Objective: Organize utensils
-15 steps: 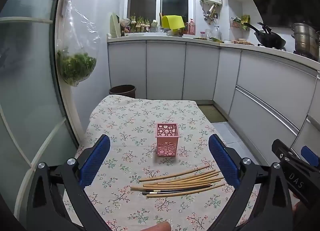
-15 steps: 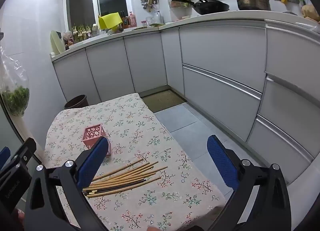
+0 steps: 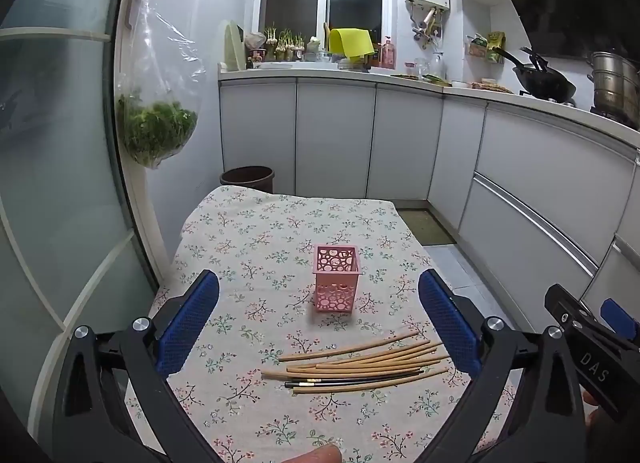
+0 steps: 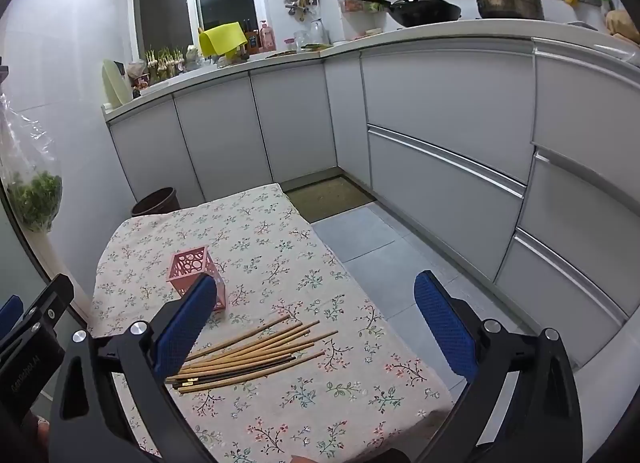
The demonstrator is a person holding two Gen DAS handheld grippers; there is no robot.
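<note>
A pink perforated holder (image 3: 336,277) (image 4: 195,269) stands upright in the middle of the floral tablecloth (image 3: 248,247) (image 4: 280,247). Nearer to me lies a loose bundle of chopsticks (image 3: 360,361) (image 4: 252,355), several wooden and one dark pair, all flat on the cloth. My left gripper (image 3: 319,317) hovers above the table's near part, open, nothing between its blue pads. My right gripper (image 4: 311,321) hangs open over the table's right edge, its left pad over the holder's corner in view. Neither touches anything.
A dark bin (image 3: 247,179) sits beyond the table's far edge. White cabinets (image 3: 520,183) run along the back and right, with tiled floor (image 4: 384,247) between them and the table. A bag of greens (image 3: 154,135) hangs at the left by a glass door.
</note>
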